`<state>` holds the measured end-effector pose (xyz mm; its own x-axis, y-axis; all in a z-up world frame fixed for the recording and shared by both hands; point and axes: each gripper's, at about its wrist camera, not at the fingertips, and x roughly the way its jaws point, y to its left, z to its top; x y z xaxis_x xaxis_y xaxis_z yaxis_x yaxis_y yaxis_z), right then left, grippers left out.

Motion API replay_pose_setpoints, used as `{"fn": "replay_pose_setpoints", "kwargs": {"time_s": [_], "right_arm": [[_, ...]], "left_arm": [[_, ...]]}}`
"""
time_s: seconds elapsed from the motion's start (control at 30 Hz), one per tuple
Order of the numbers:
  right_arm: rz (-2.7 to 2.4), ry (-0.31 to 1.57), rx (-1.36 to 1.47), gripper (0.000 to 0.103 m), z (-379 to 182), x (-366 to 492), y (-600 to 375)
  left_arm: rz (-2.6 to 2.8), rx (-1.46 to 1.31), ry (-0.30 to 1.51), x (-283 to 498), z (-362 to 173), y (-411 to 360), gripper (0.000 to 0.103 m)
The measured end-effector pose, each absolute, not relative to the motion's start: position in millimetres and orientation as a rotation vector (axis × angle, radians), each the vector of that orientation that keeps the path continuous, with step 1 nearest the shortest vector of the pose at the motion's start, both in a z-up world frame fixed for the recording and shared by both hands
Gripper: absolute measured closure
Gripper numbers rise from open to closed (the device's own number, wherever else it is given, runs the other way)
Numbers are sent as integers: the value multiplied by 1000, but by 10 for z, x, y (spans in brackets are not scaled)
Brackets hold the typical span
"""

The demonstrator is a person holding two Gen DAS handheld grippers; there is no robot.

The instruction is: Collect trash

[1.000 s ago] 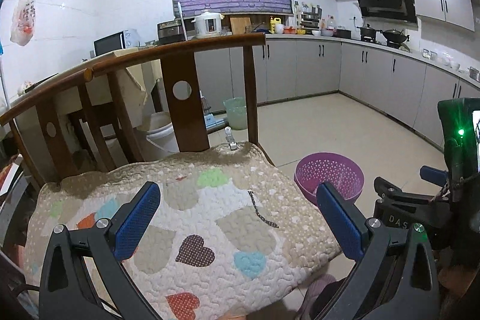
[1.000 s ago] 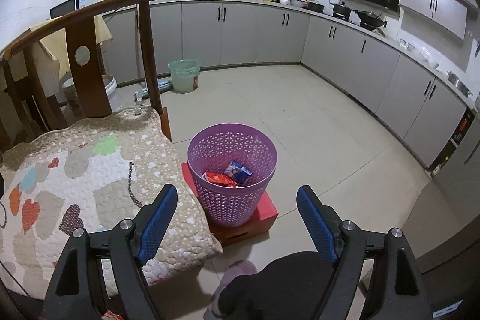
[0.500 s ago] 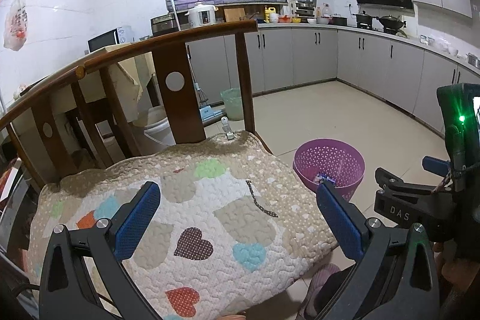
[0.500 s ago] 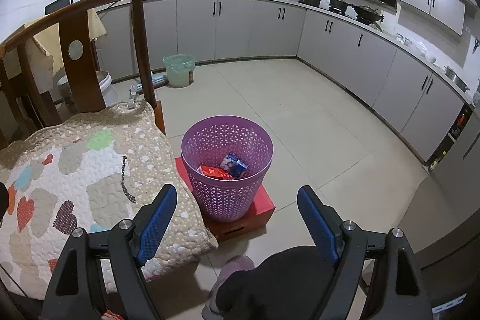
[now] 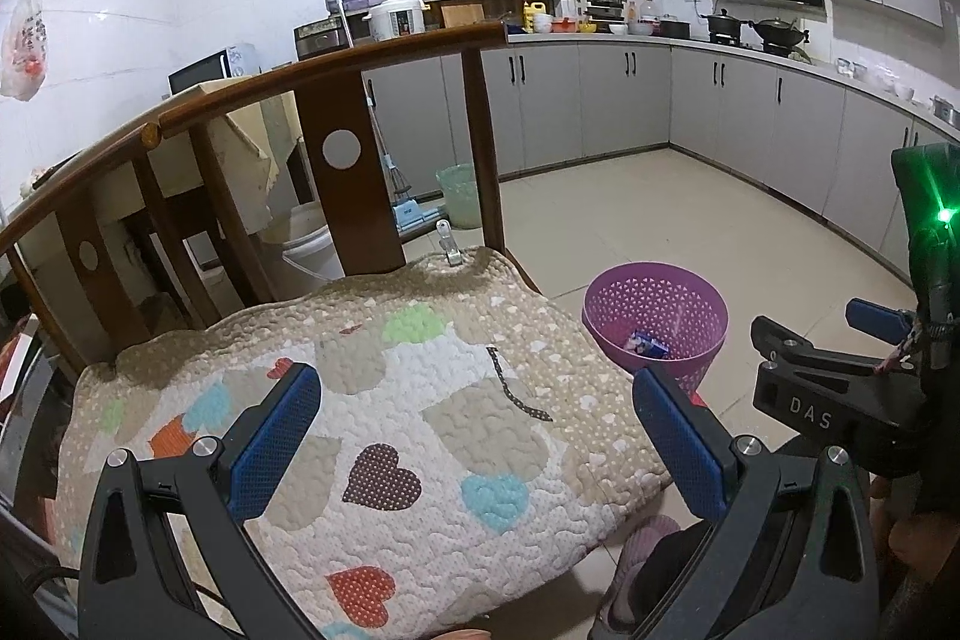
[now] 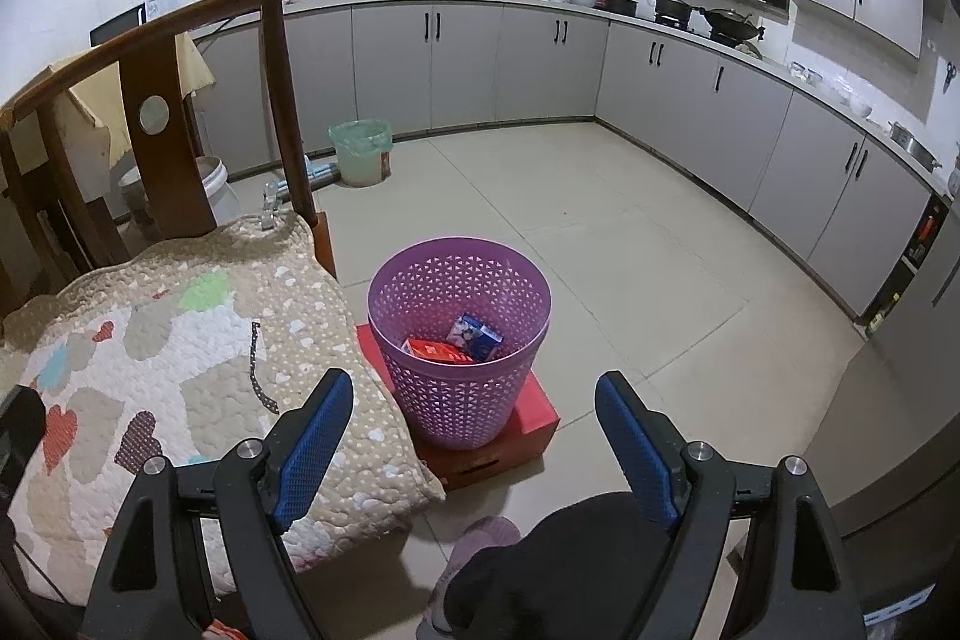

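Both claws spread wide, nothing between the blue pads. Left claw (image 5: 477, 427) hangs over the quilted cushion (image 5: 384, 400) on the wooden chair (image 5: 354, 196); right claw (image 6: 474, 439) sits above the floor, aimed at the purple basket (image 6: 459, 340).

Basket stands on a red box (image 6: 528, 424) just beside the chair's front corner. Likely raised and kept close so drops from chair height land inside without a long reach. Its open top faces the right claw squarely.

Trash: a red carton (image 6: 435, 351) and a blue-and-white packet (image 6: 474, 334) lie at the bottom of the basket, touching each other. Packet also visible from the left view (image 5: 648, 345).

Cushion surface shows only its heart patches and a dark stitched strip; no loose litter that I can make out. A metal clip (image 5: 449, 247) pins its back edge, probably to stop sliding.

Judgement: collecting looks done or near done here, with both claws empty and parked.
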<state>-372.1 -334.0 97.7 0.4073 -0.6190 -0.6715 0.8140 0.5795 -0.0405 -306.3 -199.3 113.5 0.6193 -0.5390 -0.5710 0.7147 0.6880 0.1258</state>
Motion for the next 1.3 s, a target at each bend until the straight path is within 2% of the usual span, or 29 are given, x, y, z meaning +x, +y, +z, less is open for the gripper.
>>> {"fn": "replay_pose_setpoints", "kwargs": {"time_s": [1.03,1.3], "right_arm": [[-898,705,331,16,918,-3682,-3323],[-888,653,335,16,951,-3739,-3292]], "left_arm": [[-758,373,657,-2950,957,-2053,0],[-759,374,664,-2951,949,-2054,0]]}}
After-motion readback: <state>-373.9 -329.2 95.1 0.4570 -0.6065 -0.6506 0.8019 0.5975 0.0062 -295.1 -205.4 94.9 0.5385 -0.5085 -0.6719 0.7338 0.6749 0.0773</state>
